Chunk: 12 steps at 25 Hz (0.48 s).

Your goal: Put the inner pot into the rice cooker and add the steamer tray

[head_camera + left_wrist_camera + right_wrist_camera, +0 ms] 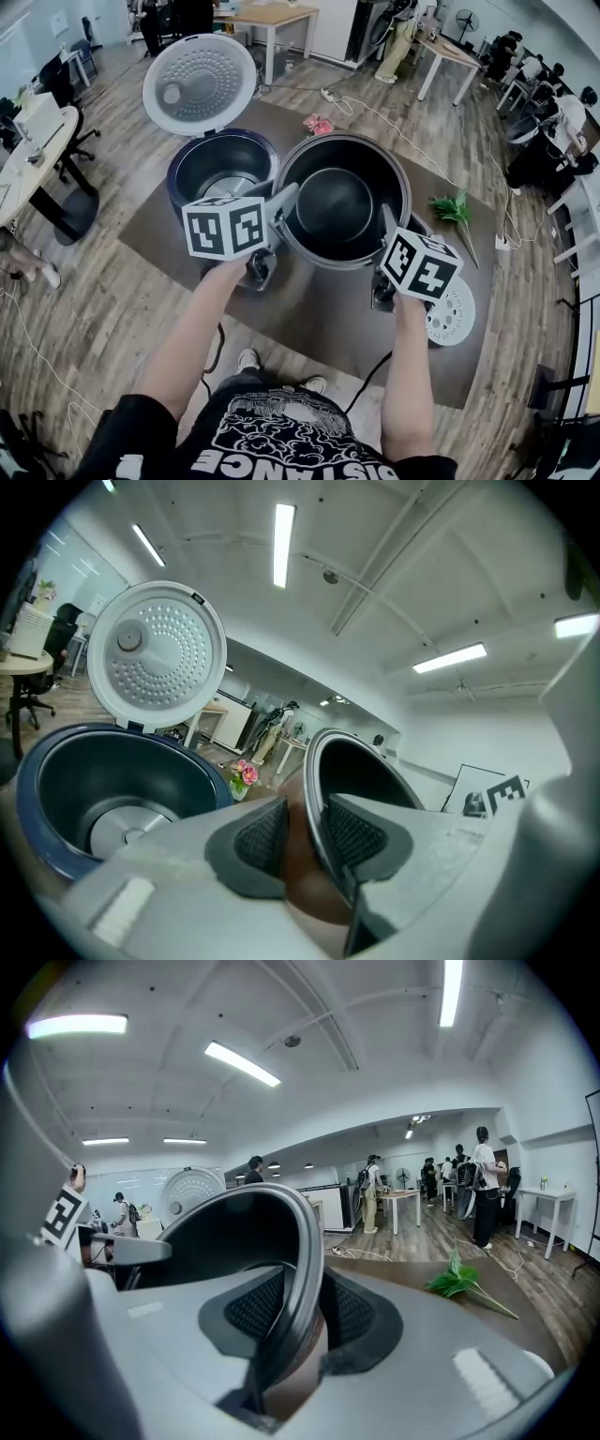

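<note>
Beneath it all, a brown mat (319,305) on wood flooring. Left of centre in the head view, the rice cooker (222,167): dark blue body, empty well with a metal plate at the bottom, white dotted lid (199,82) standing open behind. Just right of it, at centre frame, the inner pot (342,202): round, dark inside, pale metal rim, brownish outer wall, raised above the mat and not yet in the cooker. Clamped on its left rim, the left gripper (284,204), one pad (262,841) outside the wall and one inside. Clamped on the opposite rim the same way, the right gripper (387,227). At lower right, half hidden behind that gripper, the steamer tray (455,319): a flat white disc with holes. Right of the pot, a green sprig (452,208); above it, pink flowers (319,124).
</note>
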Each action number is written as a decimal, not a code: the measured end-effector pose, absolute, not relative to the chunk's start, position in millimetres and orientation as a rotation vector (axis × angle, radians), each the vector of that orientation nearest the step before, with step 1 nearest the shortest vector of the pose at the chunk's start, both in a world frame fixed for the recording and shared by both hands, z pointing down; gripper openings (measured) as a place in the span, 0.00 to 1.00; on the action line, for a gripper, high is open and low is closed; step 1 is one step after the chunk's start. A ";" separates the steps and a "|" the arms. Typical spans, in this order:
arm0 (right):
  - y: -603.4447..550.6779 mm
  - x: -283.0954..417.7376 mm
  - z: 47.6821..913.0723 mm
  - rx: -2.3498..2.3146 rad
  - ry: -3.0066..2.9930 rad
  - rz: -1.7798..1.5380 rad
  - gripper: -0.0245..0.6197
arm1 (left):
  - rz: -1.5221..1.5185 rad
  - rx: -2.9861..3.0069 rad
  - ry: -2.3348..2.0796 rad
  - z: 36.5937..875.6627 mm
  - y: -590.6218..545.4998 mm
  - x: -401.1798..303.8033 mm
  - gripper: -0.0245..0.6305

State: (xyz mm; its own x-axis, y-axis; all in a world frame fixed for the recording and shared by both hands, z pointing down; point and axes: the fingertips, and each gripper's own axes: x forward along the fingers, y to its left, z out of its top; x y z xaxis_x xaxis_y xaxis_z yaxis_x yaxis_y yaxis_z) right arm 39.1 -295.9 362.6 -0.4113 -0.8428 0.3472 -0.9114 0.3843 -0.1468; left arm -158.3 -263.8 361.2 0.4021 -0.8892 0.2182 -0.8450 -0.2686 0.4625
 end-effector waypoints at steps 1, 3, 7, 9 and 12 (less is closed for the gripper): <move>-297.4 35.4 356.6 1.560 -2.438 0.451 0.22 | -0.123 2.160 -1.487 355.4 -263.8 -161.6 0.26; -300.0 28.1 346.8 1.548 -2.459 0.424 0.22 | -0.143 2.159 -1.501 348.6 -263.8 -168.0 0.26; -304.1 12.2 330.8 1.517 -2.488 0.379 0.22 | -0.159 2.149 -1.537 337.5 -261.6 -183.9 0.26; -306.4 0.6 321.5 1.494 -2.510 0.354 0.22 | -0.177 2.155 -1.555 328.6 -260.6 -192.8 0.26; -310.3 -16.5 306.5 1.471 -2.544 0.312 0.21 | -0.198 2.162 -1.598 314.0 -258.7 -209.5 0.26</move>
State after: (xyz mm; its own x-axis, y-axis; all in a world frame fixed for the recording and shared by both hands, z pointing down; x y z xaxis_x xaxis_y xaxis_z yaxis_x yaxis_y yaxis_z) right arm -16.5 -310.3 306.5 -0.4913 -0.8299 0.2641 -0.8692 0.4866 -0.0879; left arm -209.5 -258.7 314.0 0.3214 -0.9360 0.1437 -0.8725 -0.2337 0.4290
